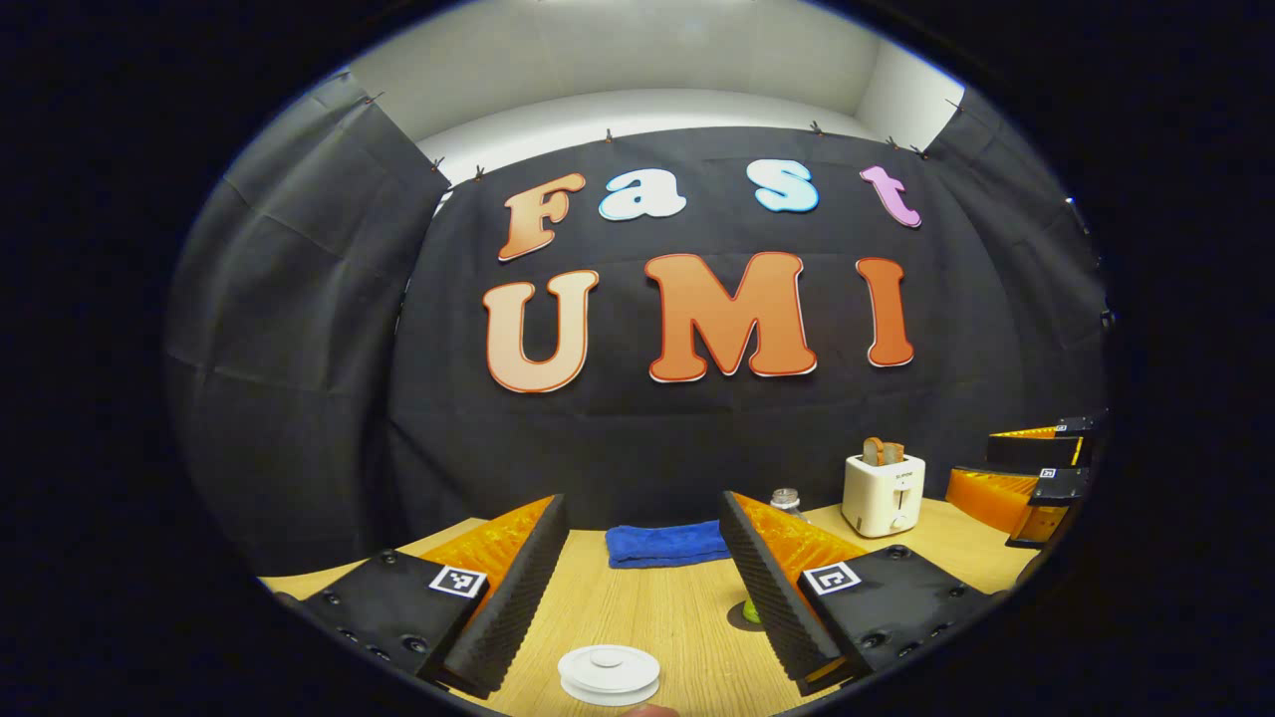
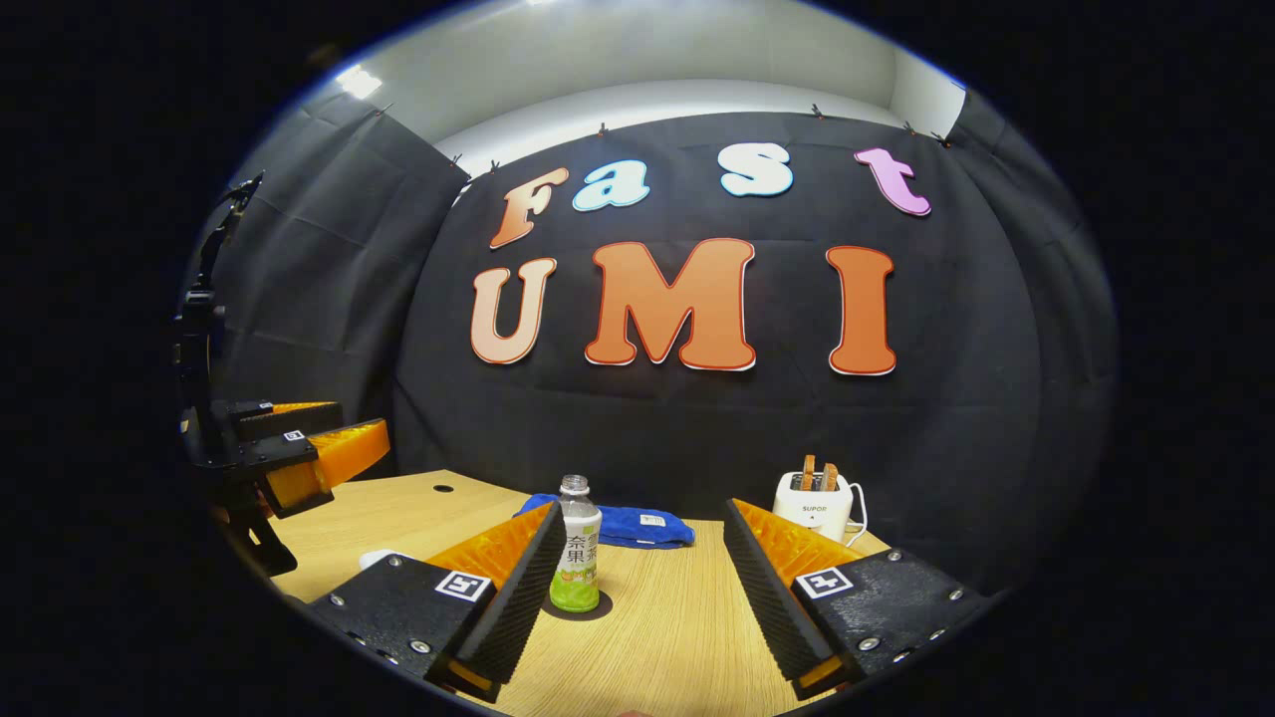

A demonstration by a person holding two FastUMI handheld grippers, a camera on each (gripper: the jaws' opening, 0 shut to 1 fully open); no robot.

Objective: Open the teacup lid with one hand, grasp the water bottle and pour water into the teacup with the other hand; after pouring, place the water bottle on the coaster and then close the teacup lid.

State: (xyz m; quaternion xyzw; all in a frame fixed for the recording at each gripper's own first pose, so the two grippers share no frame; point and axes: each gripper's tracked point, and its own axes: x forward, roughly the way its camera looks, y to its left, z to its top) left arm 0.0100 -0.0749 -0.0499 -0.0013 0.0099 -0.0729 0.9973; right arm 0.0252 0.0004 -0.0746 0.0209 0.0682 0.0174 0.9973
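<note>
left gripper [image 1: 642,588] gaping wide, hovering over lid [image 1: 609,673] at bottom centre | right gripper [image 2: 642,588] gaping wide | bottle [image 2: 577,543] standing on coaster [image 2: 583,609], lower centre, beside left finger

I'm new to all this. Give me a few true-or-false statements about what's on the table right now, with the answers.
1. The clear plastic water bottle stands upright on a dark round coaster. True.
2. The white round teacup lid is gripped by the left gripper. False: its jaws stand open, the lid lies untouched between them.
3. The white toaster holds toast. True.
4. The blue folded towel covers the bottle. False: it lies behind the bottle.
5. The right gripper grips the bottle. False: jaws open.
</note>
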